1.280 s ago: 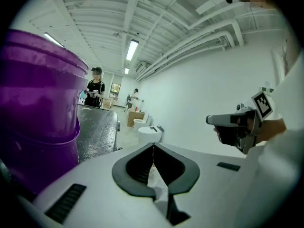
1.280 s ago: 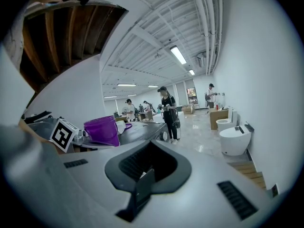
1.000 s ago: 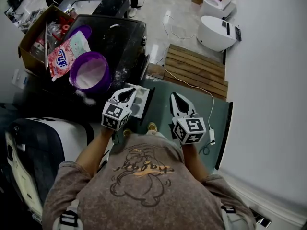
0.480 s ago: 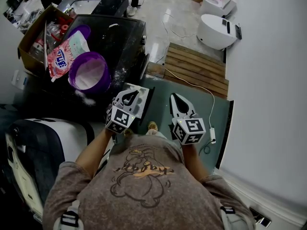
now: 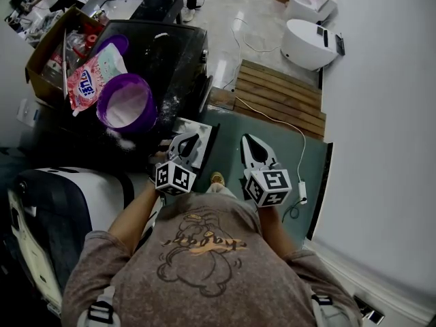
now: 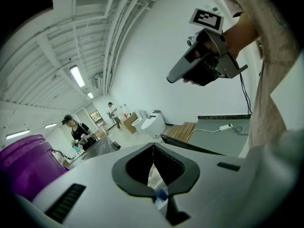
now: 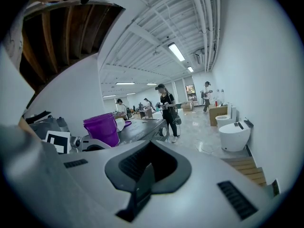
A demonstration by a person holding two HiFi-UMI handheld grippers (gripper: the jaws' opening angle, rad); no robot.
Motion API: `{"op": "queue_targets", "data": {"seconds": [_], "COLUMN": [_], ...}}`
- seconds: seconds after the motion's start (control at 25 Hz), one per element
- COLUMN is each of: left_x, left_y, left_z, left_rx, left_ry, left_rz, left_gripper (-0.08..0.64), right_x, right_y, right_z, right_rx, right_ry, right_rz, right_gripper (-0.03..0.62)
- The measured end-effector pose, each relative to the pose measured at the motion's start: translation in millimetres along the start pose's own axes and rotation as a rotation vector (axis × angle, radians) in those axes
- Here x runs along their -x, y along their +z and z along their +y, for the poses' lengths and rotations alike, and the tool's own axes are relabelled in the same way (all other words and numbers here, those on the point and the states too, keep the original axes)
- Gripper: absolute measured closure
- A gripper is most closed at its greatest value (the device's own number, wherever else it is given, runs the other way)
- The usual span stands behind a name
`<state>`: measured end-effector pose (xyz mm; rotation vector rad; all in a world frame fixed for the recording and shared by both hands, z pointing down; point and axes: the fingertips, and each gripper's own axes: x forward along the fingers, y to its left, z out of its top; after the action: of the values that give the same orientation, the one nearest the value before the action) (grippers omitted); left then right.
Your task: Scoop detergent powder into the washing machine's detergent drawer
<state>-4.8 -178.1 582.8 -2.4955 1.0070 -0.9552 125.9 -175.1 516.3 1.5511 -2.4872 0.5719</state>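
Jaws together, the left gripper (image 5: 189,140) hangs over the open white drawer (image 5: 199,127), hiding much of it. The right gripper (image 5: 248,140), closed and empty, is just beside. The purple bucket (image 5: 103,107) of powder (image 5: 127,105) stands ahead-left at the dark top's near edge, nearer the left. No scoop shows, and a pale, blue-tipped scrap behind the left jaws is unclear.

This is looking like a big open test hall or lab, not a home. Bare pipes (image 7: 202,18) and strip lights (image 7: 176,52) are running across an unfinished ceiling (image 7: 142,46). Loose toilets (image 5: 308,43) are sitting on the polished floor (image 5: 231,5) beside a wooden pallet (image 5: 279,97). People (image 7: 167,109) are working farther back, and a cardboard box (image 5: 48,43) is standing open by a dark counter (image 5: 174,53).
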Motion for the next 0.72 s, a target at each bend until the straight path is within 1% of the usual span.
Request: {"op": "queue_targets", "data": {"seconds": [0.16,0.28,0.48,0.56,0.6,0.68,0.72], "left_x": [2.5,4.4,4.9,5.0,5.1,5.5,5.9], "left_y": [2.4,4.6,4.5,5.4,5.7,5.2,4.3], "left_z": [-3.4,-4.9,-11.4,-11.9,-11.0,-7.0,-3.6], "left_rx": [-0.123,-0.190,-0.293,-0.309,-0.306,-0.269,-0.228], "left_ry": [0.029,0.046,0.050,0.052,0.054,0.061,0.064], "left_rz": [-0.002,-0.010,-0.009,-0.007,-0.006,-0.006,-0.008], "left_gripper": [0.537,0.537,0.537,0.537,0.537,0.537,0.537], "right_x": [-0.5,-1.1,-2.9,-3.1,-3.2,-3.8,-4.3], "right_y": [-3.4,-5.0,-6.9,-5.9,-5.3,-4.6,-4.5], "right_z": [0.8,1.6,2.5,2.7,2.8,3.5,3.8], "right_rx": [-0.002,-0.002,-0.003,-0.002,-0.001,0.000,0.000], "right_ry": [0.003,0.007,0.013,0.015,0.016,0.018,0.018], "right_rz": [0.004,0.006,0.009,0.010,0.010,0.010,0.010], "right_gripper": [0.592,0.592,0.592,0.592,0.592,0.592,0.592]}}
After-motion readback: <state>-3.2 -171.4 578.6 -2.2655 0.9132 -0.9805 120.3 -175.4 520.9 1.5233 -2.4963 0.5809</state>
